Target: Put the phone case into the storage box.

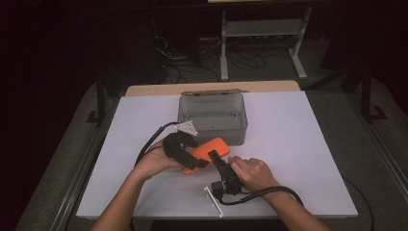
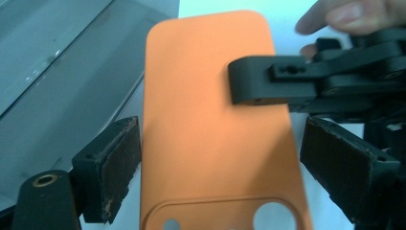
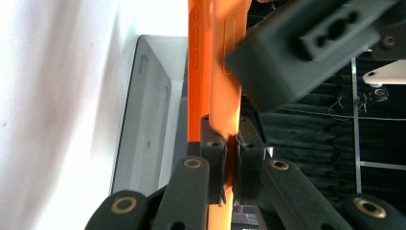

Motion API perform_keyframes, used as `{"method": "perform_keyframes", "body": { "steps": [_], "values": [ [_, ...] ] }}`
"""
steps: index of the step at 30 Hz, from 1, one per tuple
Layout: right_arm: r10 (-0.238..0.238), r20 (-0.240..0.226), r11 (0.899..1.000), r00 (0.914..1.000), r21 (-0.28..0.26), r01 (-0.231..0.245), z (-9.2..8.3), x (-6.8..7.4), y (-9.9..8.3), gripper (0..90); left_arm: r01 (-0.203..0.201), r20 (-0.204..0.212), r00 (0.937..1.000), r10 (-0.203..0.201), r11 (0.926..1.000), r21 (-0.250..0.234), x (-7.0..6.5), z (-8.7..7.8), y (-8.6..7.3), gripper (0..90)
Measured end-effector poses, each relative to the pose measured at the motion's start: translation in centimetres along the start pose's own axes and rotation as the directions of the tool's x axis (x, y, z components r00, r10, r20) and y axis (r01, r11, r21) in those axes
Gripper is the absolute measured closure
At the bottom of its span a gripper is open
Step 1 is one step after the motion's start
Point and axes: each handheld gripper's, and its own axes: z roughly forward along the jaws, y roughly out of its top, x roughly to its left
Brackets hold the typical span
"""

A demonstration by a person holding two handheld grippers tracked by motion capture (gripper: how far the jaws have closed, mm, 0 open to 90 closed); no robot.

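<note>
An orange phone case (image 1: 208,148) hangs just above the white table, in front of a clear grey box (image 1: 211,134). My left gripper (image 1: 195,163) spans the case's width near its camera cutout. In the left gripper view its pads (image 2: 112,167) press on both long edges of the case (image 2: 215,143). My right gripper (image 1: 212,155) comes in from the near right. In the right gripper view it (image 3: 231,153) is shut on the thin edge of the case (image 3: 222,72), seen edge-on. The right gripper's black jaw tip (image 2: 268,81) lies over the case's back.
The open-topped grey box (image 2: 62,86) stands just beyond the case, near the middle of the table, with nothing seen in it. White table surface (image 1: 298,144) extends to both sides. Cables trail from both grippers toward the near edge. A metal rack stands on the dark floor behind.
</note>
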Motion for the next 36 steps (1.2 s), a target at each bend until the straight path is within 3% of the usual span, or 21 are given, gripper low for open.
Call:
{"method": "perform_keyframes", "body": {
  "steps": [14, 21, 26, 36],
  "values": [
    [-0.002, 0.0, 1.0, 1.0, 0.001, 0.002, 0.1, 0.1, -0.1, 83.8, -0.011, -0.019, 0.9998, 0.01, 0.9988, -0.047, 0.1, -1.2, -0.2, 11.9],
    [-0.005, 0.002, 1.0, 1.0, 0.002, 0.005, 0.1, 0.1, -0.2, 83.8, -0.002, -0.047, 0.9989, -0.001, 0.9969, -0.078, 0.3, -2.2, -0.5, 4.6],
    [-0.005, 0.006, 1.0, 1.0, 0.004, 0.005, 0.1, 0.1, -0.3, 83.7, -0.004, -0.069, 0.9976, -0.002, 0.9958, -0.091, 0.4, -2.9, -1.1, 0.0],
    [-0.004, 0.008, 1.0, 1.0, 0.002, 0.004, 0.0, 0.0, -0.3, 83.6, -0.001, -0.108, 0.9941, -0.012, 0.9926, -0.121, 0.4, -3.9, -2.7, 0.0]
  ]
}}
